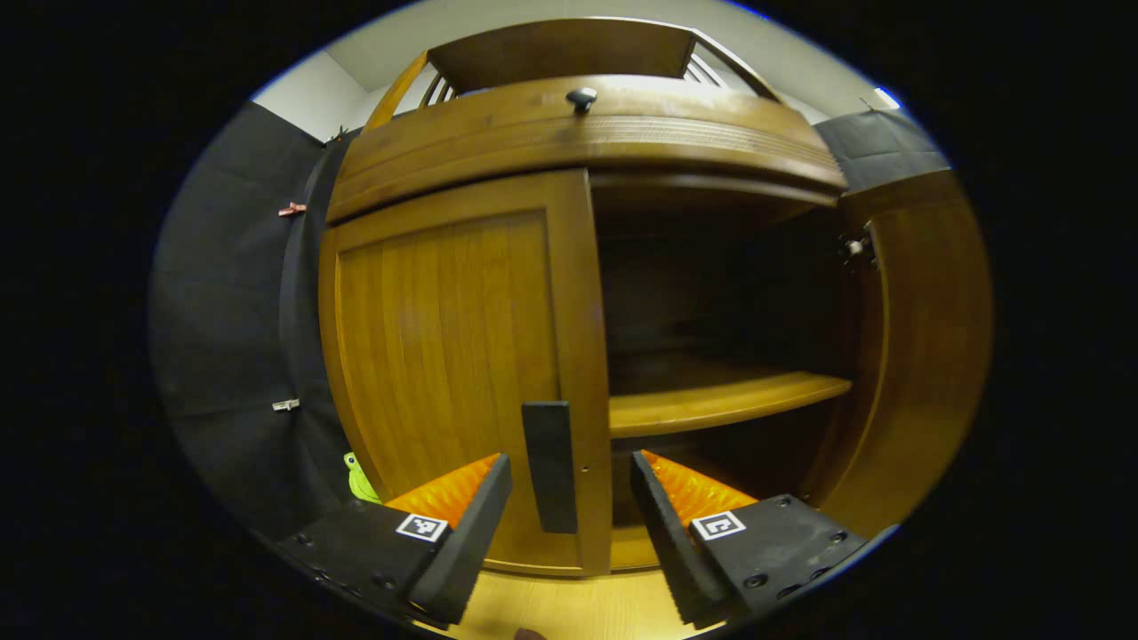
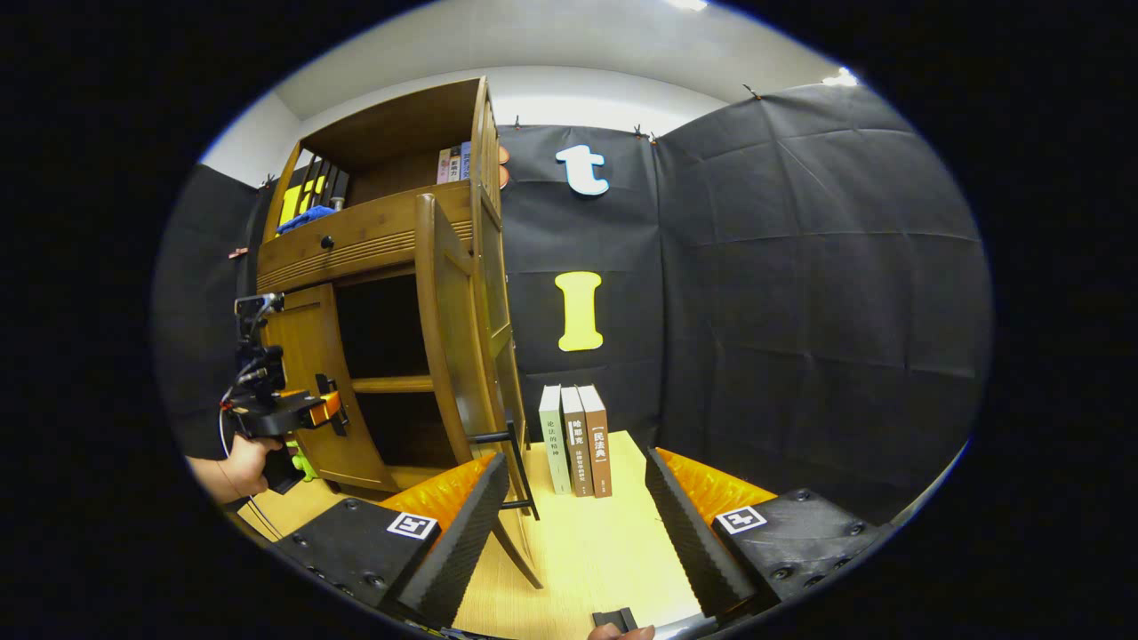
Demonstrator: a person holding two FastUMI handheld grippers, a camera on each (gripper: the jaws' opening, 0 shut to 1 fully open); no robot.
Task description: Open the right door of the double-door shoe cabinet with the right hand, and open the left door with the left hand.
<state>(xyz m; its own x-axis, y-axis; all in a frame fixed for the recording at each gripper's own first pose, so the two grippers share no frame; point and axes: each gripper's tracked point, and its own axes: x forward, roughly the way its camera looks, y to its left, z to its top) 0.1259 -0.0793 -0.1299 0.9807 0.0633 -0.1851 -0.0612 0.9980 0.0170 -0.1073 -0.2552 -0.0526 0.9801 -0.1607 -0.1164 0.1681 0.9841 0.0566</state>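
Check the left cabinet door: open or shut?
Shut. The left door sits flush in its frame, handle between the open left gripper fingers, ungripped.

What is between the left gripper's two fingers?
In the left gripper view, the left door's dark handle stands in the gap of the open left gripper; neither finger touches it.

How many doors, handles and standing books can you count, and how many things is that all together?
Cabinet doors: 2, the closed left door and the open right door.
Door handles: 2, the left door handle and the right door handle.
Books standing on the floor: 3, a grey book, a middle book and a brown book.
Total: 7
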